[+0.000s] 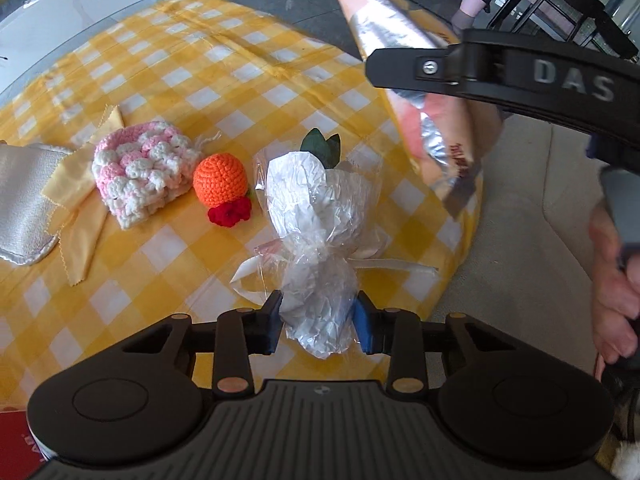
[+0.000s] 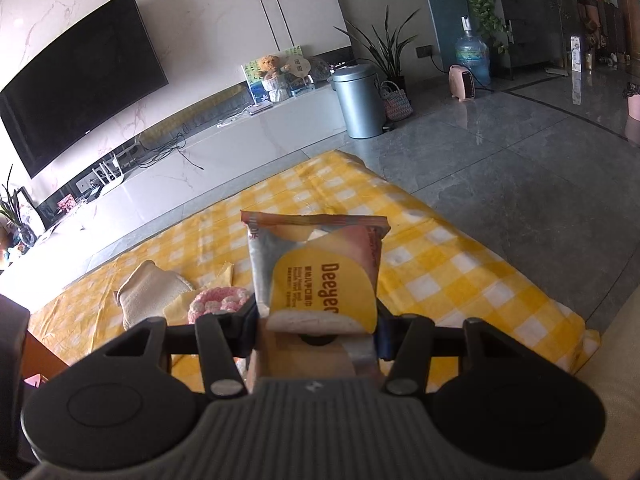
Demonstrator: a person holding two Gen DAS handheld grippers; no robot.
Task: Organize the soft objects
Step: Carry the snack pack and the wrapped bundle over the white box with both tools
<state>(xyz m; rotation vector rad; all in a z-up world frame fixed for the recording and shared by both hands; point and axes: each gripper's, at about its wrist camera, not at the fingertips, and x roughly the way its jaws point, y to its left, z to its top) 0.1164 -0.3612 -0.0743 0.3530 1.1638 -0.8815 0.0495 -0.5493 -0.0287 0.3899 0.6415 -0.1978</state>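
Left claw [image 1: 318, 322], lower centre of frame, has its pads against the stem of the wrapped bouquet [image 1: 312, 216] lying on the yellow-checked desk [image 1: 224, 64]. Right claw [image 2: 318, 320] grips the wipes packet [image 2: 316, 268], held aloft at centre frame.

2 wrist views, close — sharing checkered cloth [image 1: 224, 60]

The wrapped bouquet [image 1: 316, 248] is in crinkled clear plastic film over white paper, glossy. The wipes pack [image 2: 320, 268] is shiny foil-like plastic. The orange ball [image 1: 220, 180] and the pink-white hat [image 1: 144, 172] are rough crochet yarn. The checked cloth [image 1: 224, 72] looks matt and creased.
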